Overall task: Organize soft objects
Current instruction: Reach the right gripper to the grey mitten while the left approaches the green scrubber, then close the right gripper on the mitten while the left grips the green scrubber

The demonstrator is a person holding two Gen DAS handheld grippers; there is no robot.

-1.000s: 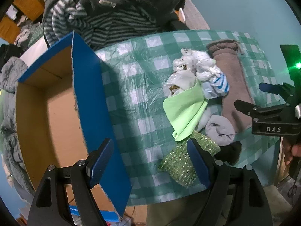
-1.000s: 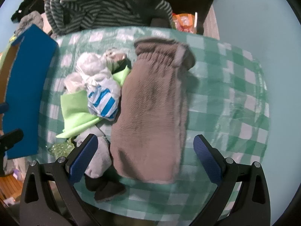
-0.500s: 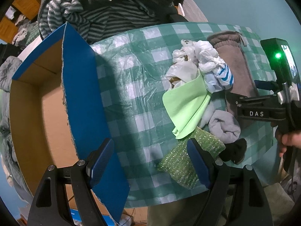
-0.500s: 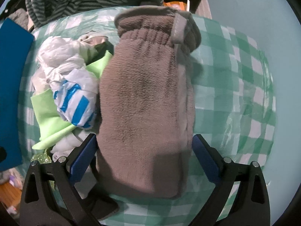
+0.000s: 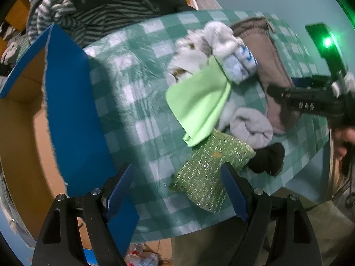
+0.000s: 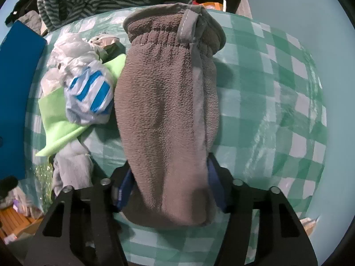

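Note:
A brown fleece mitten [image 6: 164, 110] lies lengthwise on the green checked tablecloth [image 6: 277, 102]. My right gripper [image 6: 170, 186] straddles its near end, jaws closing, and both blue pads press its sides. In the left wrist view that gripper comes in from the right over the mitten [image 5: 273, 66]. My left gripper [image 5: 177, 190] hangs open above the table, its right finger over a sparkly green scrubber [image 5: 208, 168]. Beside the mitten are a light green cloth [image 5: 199, 102], a rolled grey sock [image 5: 250, 128], a black sock [image 5: 266, 159] and crumpled plastic bags [image 5: 235, 62].
An open cardboard box with blue outer walls [image 5: 73, 115] stands at the table's left edge. Striped and dark clothing [image 5: 99, 6] is heaped behind the table. A hand [image 5: 346, 141] holds the right gripper at the table's right edge.
My right gripper came down over the mitten and its jaws went from wide open to pressing on it. My left gripper sank a little toward the scrubber, still open.

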